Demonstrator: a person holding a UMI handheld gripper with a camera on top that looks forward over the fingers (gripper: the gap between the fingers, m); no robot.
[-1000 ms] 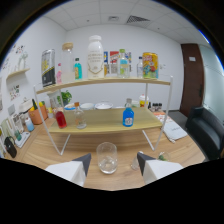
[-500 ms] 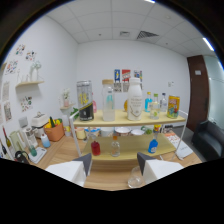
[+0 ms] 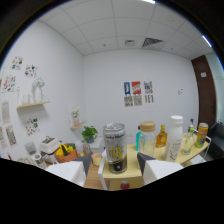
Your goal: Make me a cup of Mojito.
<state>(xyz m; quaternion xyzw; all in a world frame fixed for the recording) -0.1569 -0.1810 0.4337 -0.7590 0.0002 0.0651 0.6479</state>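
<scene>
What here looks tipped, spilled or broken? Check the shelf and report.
Nothing stands out. The can stands upright on the shelf between the open fingers of the gripper, and the bottles beside it are upright too. No spill shows.

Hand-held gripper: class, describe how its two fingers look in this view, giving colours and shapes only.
The hand-held gripper shows two blocky white fingers with dark, wedge-shaped inner tips pointing up. Below them its body is a black silhouette with no visible detail. No cables, markings or sleeve show.
</scene>
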